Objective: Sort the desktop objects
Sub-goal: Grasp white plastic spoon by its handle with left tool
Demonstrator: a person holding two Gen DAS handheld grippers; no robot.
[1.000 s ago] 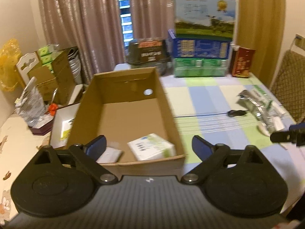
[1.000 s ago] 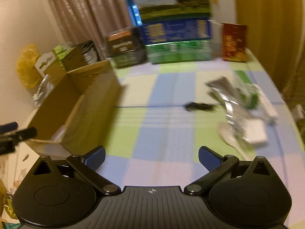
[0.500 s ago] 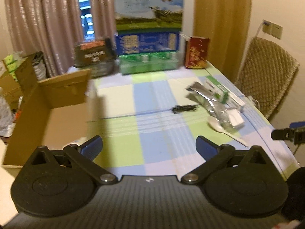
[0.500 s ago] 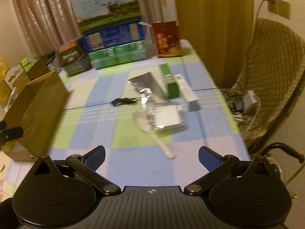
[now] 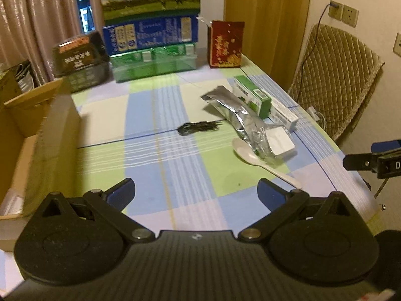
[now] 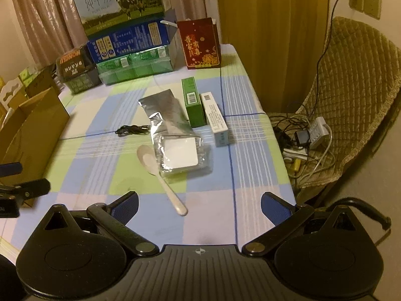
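Note:
On the checked tablecloth lie a white spoon (image 6: 160,170), a clear pack with a white block (image 6: 181,154), a silver foil pouch (image 6: 166,114), a green box (image 6: 193,102), a white box (image 6: 215,120) and a black cable (image 6: 132,130). They also show in the left wrist view: spoon (image 5: 260,161), pouch (image 5: 233,107), green box (image 5: 252,95), cable (image 5: 198,127). The cardboard box (image 5: 30,145) stands at the table's left. My left gripper (image 5: 196,192) is open and empty above the near table. My right gripper (image 6: 199,205) is open and empty, just short of the spoon's handle.
Stacked milk cartons (image 6: 125,22), a dark box (image 6: 75,67) and a red box (image 6: 200,42) line the table's far edge. A quilted chair (image 6: 351,105) with chargers and cables (image 6: 305,138) stands right of the table. The table's right edge is close to the objects.
Both grippers have swung right, away from the cardboard box and toward the objects on the table's right side. Both stayed open and empty.

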